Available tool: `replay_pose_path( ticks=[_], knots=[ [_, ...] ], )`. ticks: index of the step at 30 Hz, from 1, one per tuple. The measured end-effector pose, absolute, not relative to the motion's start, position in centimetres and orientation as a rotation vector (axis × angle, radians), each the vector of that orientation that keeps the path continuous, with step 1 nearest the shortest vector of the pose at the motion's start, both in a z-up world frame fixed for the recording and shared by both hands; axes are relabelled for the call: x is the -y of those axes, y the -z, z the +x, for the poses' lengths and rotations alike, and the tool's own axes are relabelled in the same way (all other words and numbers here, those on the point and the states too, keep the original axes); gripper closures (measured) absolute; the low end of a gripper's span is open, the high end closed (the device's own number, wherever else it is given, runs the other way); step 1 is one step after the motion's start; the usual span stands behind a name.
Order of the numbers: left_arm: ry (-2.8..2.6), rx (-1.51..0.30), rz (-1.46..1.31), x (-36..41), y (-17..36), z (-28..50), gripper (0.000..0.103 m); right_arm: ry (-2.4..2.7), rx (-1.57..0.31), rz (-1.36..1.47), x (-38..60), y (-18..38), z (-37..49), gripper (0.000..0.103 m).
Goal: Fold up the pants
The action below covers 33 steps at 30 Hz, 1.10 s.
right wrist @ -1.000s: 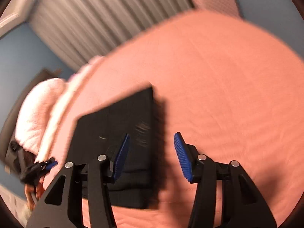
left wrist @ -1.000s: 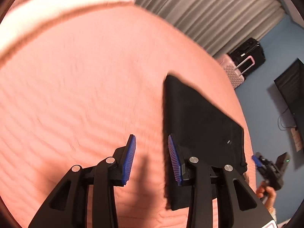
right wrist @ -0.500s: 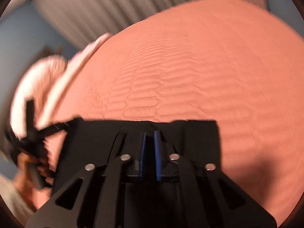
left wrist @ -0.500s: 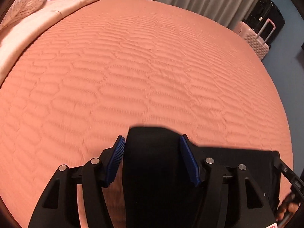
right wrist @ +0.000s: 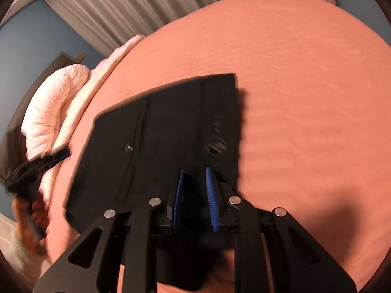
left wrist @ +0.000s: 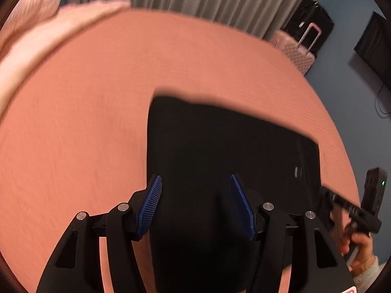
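The left gripper (left wrist: pixel 195 205) stands with its blue pads wide apart, a raised fold of the black pants (left wrist: pixel 220 146) lying between them without either pad clearly pressing it. The right gripper (right wrist: pixel 194 195) has its pads drawn narrow with a strip of the pants' (right wrist: pixel 166 127) near edge between them, though whether they pinch it is unclear. Beyond both, the folded pants lie flat on the salmon bedspread (right wrist: pixel 305 85), with pale pink pillows (right wrist: pixel 51 102) at its far edge.
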<state>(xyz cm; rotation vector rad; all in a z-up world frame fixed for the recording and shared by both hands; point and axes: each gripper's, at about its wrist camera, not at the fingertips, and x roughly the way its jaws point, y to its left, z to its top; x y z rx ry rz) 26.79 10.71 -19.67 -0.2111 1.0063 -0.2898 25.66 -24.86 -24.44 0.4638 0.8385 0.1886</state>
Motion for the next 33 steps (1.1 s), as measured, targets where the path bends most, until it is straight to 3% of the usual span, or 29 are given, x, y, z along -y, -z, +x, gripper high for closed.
replay_pose_path(
  ticks=[3, 7, 8, 9, 10, 12, 13, 15, 16, 23, 26, 29, 33],
  knots=[
    [0.297, -0.976, -0.205, -10.7, 20.8, 21.7, 0.046, -0.242, -0.738, 0.488, 24.0, 21.8, 21.5, 0.082],
    [0.215, -0.937, -0.062, -9.9, 22.7, 21.4, 0.042, -0.224, -0.802, 0.358, 21.9, 25.1, 20.1, 0.084],
    [0.202, -0.937, -0.059, -10.0, 22.9, 22.2, 0.039, -0.212, -0.834, 0.399, 22.1, 24.5, 19.7, 0.084],
    [0.161, -0.942, -0.010, -10.6, 23.0, 23.0, 0.027, -0.212, -0.867, 0.445, 22.4, 23.9, 19.4, 0.082],
    [0.146, -0.951, -0.007, -11.0, 23.1, 23.6, 0.025, -0.220, -0.859, 0.479, 22.4, 23.5, 19.2, 0.082],
    [0.102, -0.978, -0.070, -12.7, 22.6, 24.3, 0.032, -0.233, -0.821, 0.512, 23.3, 22.7, 16.7, 0.079],
    [0.073, -0.978, -0.090, -13.4, 21.9, 24.1, 0.032, -0.222, -0.819, 0.515, 23.7, 22.5, 15.9, 0.072],
    [0.076, -0.933, -0.149, -15.8, 19.9, 22.3, 0.029, -0.219, -0.796, 0.576, 24.9, 23.2, 13.8, 0.032],
    [0.084, -0.929, -0.184, -16.5, 19.4, 21.7, 0.029, -0.225, -0.780, 0.613, 25.4, 23.5, 13.3, 0.025],
    [0.172, -0.960, -0.681, -18.6, 22.4, 16.7, 0.030, -0.246, -0.747, 0.950, 25.7, 25.2, 13.0, 0.022],
    [0.071, -0.939, -0.412, -14.3, 19.3, 15.2, 0.029, -0.148, -0.709, 0.702, 22.5, 20.9, 10.5, 0.022],
    [-0.049, -0.903, -0.036, -8.5, 16.8, 14.8, 0.019, -0.044, -0.660, 0.402, 17.9, 16.2, 8.7, 0.005],
    [-0.007, -0.887, 0.042, -4.6, 15.1, 13.9, 0.019, -0.007, -0.635, 0.252, 14.5, 13.2, 8.2, 0.005]
  ],
)
